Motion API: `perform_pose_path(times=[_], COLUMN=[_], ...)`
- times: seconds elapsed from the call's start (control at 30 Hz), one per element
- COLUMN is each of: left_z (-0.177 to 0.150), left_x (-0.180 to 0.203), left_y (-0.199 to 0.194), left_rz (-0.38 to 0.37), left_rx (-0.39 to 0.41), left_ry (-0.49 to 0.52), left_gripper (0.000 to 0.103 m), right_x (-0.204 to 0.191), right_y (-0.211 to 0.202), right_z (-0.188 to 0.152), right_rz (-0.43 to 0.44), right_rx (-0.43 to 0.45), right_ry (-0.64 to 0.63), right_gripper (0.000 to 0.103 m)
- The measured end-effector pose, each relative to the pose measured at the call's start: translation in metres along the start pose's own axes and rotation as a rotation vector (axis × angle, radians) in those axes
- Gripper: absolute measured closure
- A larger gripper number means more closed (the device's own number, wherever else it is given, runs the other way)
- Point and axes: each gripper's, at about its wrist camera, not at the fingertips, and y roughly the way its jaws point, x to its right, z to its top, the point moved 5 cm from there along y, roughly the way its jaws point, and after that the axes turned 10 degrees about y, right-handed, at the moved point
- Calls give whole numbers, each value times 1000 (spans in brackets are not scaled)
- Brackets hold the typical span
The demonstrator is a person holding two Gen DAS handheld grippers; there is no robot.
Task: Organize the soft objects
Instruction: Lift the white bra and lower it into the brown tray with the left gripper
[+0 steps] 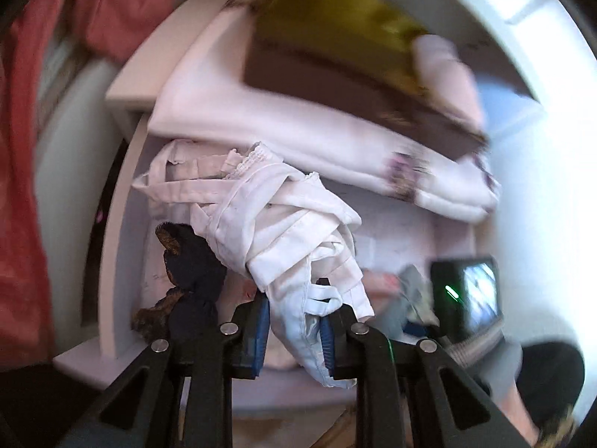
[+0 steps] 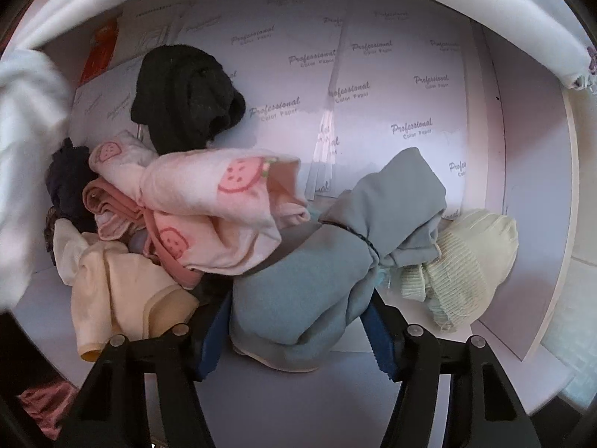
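Left gripper (image 1: 294, 317): jaws narrow, blue pads clamped on a crumpled white garment (image 1: 283, 220) that rises toward 11 o'clock with straps and a frilled edge trailing. Its lower end hangs past the pads toward 6 o'clock. At 9 o'clock of the jaws, a dark navy lace piece (image 1: 190, 261), partly hidden behind the left finger. Beyond, at 12 o'clock, a folded pale cloth (image 1: 261, 119) under a brown-and-yellow box (image 1: 335, 48), both smeared by blur. Red fabric (image 1: 22, 149) fills the 9 o'clock edge, cut off.

Right gripper (image 2: 294, 336): jaws at medium width around a grey-blue bundle (image 2: 306, 291); the pads' contact is hidden by the cloth, so a firm grip cannot be told. At 3 o'clock, touching it, a pale green ribbed piece (image 2: 466, 257). At 10 o'clock, a pink strawberry-print garment (image 2: 212, 209) over a cream one (image 2: 123, 295). Farther, at 11 o'clock, a black sock (image 2: 183, 100). All lie in a white drawer (image 2: 533, 186) lined with printed paper (image 2: 373, 74).
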Motion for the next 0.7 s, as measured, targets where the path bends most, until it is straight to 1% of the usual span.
perform_pose_path(times=[0.03,0.17,0.23,0.27,0.3,0.47,0.57,0.63,0.7], left_z=[-4,-6,7,8,21,70,105,125,144], left_x=[5,24,35,36,40,38,38,34,32], left_y=[-11,-39,-59,-67,-75,-90,-86,-75,-60], left_rz=[-1,-24,-37,-43,-48,-53,-42,-41,-15], left_rx=[17,95,144,160,180,231,246,245,231], left_ry=[32,108,145,154,166,188,182,171,180], left_gripper=[81,81,81,81,81,81,81,81,81], right_x=[-2,-5,-4,-3,3,4,4,3,1], right_y=[1,2,3,2,2,-1,-1,-2,-3], right_z=[-1,-2,-4,-4,-7,-7,-7,-7,-7], right_rz=[-2,-6,-5,-6,-5,-4,-8,-4,-1], right_rx=[0,2,0,0,0,1,-1,-3,-4], right_ry=[-2,-9,-11,-11,-13,-16,-19,-21,-25], right_gripper=[37,37,37,37,37,37,37,37,37])
